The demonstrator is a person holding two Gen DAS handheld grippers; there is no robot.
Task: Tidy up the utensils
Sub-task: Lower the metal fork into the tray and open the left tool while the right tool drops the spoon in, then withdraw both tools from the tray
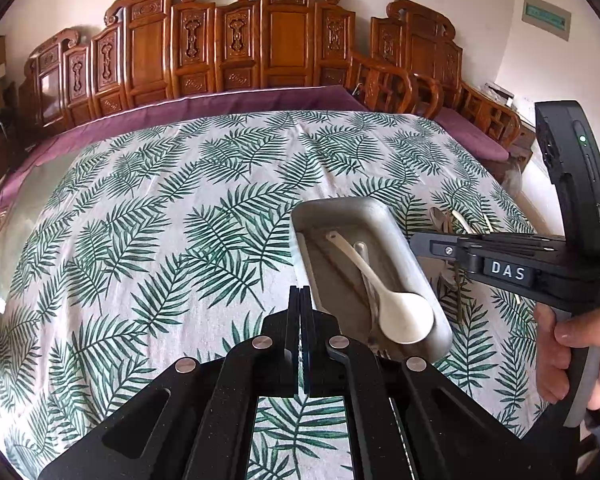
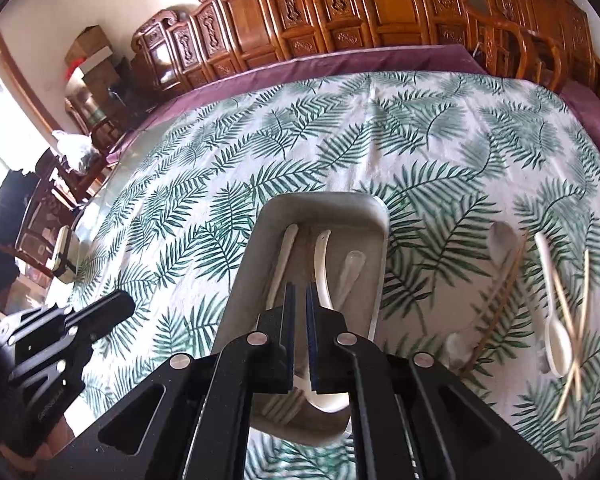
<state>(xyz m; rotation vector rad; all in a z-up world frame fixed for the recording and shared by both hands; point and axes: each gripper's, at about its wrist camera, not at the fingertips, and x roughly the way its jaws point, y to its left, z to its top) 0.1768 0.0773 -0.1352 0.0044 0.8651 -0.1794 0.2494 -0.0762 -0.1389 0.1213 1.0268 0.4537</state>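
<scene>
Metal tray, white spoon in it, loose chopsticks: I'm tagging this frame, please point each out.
Metal tray [image 2: 380,216]: right wrist view, far right corner of its rim.
White spoon [image 1: 406,316]: left wrist view, its bowl.
Chopsticks [image 2: 580,320]: right wrist view, mid-shaft, on the cloth.

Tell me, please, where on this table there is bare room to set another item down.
The palm-print tablecloth is bare from the metal tray back to the purple cloth edge, and leftward from the tray to the left gripper. It is crowded right of the tray, where a white spoon, chopsticks and a clear spoon lie loose.
</scene>
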